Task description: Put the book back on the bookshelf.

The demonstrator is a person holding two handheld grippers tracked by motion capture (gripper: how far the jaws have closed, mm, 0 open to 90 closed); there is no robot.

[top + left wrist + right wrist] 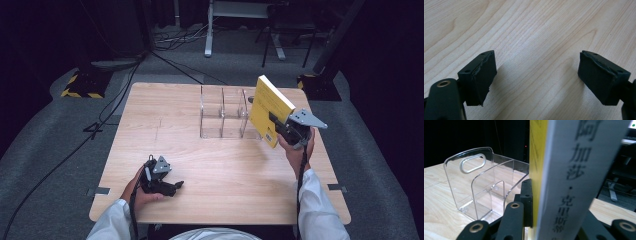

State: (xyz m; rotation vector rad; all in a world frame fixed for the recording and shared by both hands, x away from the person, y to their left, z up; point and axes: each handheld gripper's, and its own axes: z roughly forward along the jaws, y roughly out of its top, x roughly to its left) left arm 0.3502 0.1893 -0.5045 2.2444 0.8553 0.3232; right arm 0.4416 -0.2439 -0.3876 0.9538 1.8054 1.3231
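In the high view, the right gripper is held up above the right side of the wooden bench, and its fingers are clamped on a yellow book. The book stands nearly upright, tilted a little, in the air just to the right of a clear acrylic book rack that sits on the far middle of the bench. The rack has several upright dividers; whether the book touches its right end cannot be told from here. The left gripper lies low at the near left of the bench in the person's hand, well apart from the rack and the book.

In the left gripper view, the two black fingers stand wide apart just above bare wood grain, with nothing between them.

In the right gripper view, the book rises straight up, its white spine with dark printed characters facing the camera and its yellow cover to the left. The left finger presses flat against that yellow cover. The rack stands to the left, beyond the fingers, its end wall pierced by an oval handle slot, its compartments open at the top.
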